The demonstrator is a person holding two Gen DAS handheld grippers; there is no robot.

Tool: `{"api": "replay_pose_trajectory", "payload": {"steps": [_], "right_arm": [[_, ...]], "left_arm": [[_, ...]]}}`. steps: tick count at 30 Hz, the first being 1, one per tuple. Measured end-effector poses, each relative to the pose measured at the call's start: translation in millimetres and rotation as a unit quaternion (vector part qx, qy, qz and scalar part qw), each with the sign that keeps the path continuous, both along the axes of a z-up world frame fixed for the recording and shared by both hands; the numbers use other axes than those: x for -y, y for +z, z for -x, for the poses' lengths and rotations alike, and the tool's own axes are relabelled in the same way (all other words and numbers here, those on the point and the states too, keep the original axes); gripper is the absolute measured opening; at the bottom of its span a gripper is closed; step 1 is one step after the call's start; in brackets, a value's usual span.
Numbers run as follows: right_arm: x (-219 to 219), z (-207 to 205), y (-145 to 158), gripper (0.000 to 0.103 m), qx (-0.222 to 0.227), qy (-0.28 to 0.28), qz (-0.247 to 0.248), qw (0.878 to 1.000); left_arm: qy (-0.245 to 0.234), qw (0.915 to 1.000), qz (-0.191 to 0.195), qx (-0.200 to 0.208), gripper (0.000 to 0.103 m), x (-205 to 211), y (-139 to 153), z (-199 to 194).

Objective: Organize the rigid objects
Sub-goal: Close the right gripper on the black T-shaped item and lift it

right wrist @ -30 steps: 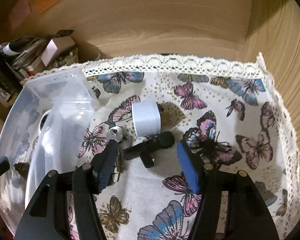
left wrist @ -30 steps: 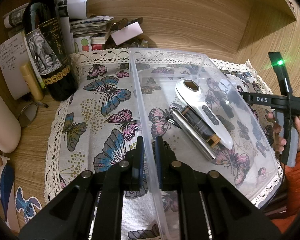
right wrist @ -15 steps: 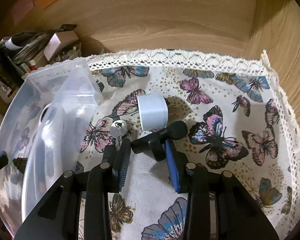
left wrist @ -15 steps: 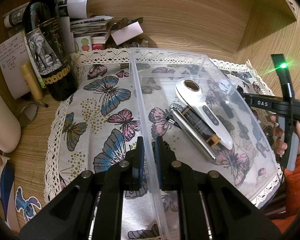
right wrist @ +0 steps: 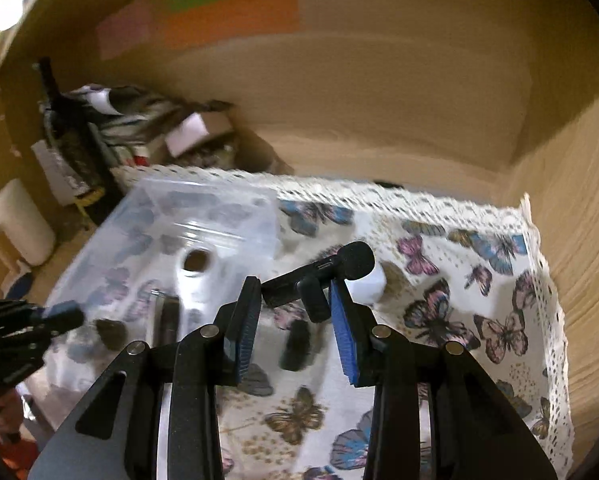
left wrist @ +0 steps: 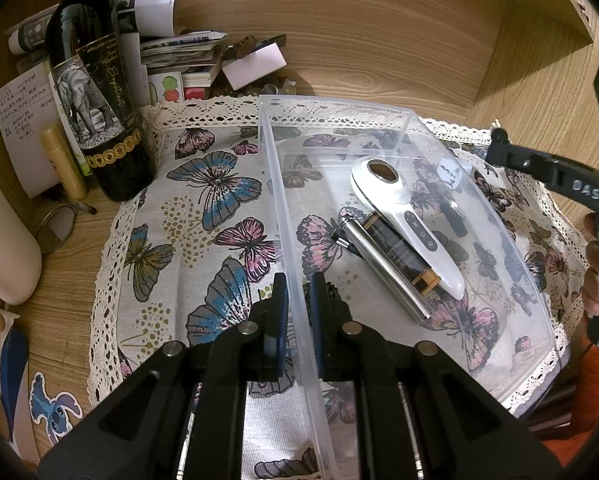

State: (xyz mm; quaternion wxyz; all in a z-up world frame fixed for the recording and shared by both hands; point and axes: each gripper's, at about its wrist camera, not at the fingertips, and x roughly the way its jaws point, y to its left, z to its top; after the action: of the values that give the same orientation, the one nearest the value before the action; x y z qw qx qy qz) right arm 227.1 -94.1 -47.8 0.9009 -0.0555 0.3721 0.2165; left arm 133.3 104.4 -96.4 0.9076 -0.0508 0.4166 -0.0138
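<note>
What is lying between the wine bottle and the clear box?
Only bare butterfly cloth lies between the wine bottle and the clear box, as the left wrist view shows.

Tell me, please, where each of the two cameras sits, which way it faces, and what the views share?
Left wrist: on the left gripper, facing forward and down at the clear bin, fingers astride its near wall; the person's other hand shows.
Right wrist: on the right gripper, facing the butterfly cloth, fingers holding a black microphone raised off it.
Shared: the bin, white handheld device, cloth, wine bottle.
</note>
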Motion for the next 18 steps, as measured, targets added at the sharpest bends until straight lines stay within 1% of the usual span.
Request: {"api": "replay_pose_trajectory", "payload": {"steps": [5,11,15,18], "right_arm": [[-19.7,12.6,11.7,0.031,0.018,0.036,-0.004,0.999],[-39.9,23.6,14.8,0.031,0.031,0.067,0.006,0.997],[-33.4,22.9,16.5,0.031,0.035,0.056,0.005,0.998],[-18.5,19.6,15.0,0.031,0.026,0.033,0.003,0.999]], "left_arm": [[0.0,1.0,0.0,0.0,0.011,0.2,0.0,-0.1],[0.0,1.0,0.0,0.0,0.011,0.4,-0.1,-0.3],[0.0,1.0,0.0,0.0,0.011,0.5,-0.1,-0.2],[0.0,1.0,0.0,0.0,0.011,0.2,0.1,-0.2]]}}
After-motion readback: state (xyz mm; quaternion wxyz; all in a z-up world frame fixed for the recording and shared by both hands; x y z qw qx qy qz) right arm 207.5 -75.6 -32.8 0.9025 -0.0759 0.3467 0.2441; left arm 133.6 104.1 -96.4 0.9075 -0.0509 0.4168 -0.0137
